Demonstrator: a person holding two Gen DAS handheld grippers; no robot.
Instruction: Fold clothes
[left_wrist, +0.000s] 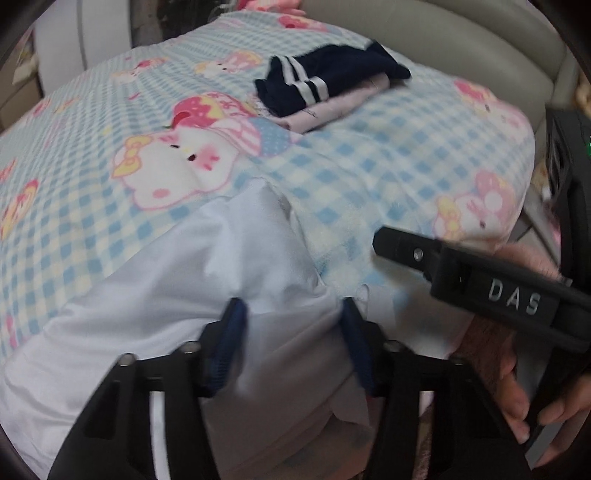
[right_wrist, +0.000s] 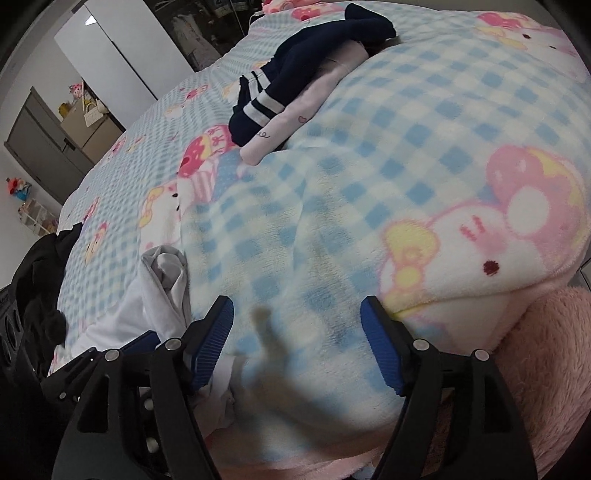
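While the left gripper (left_wrist: 291, 314) straddles a bunched fold of the white garment (left_wrist: 177, 295) at the near edge of the checked cartoon blanket (left_wrist: 388, 155), its blue pads lie against the cloth on both sides, gripping it. The right gripper (right_wrist: 297, 325) hangs with jaws wide apart over bare blanket, holding nothing. Farther back, a folded navy striped garment (left_wrist: 325, 77) rests on a folded pink garment (left_wrist: 332, 107).

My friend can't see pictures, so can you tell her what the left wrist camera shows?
The left tongs hang over a white garment bunched between their blue pads, on a blue checkered cartoon-cat blanket. Farther back lies a folded pile, a navy garment with white stripes on a pale pink one. The right tongs, held by a hand, reach in from the right.
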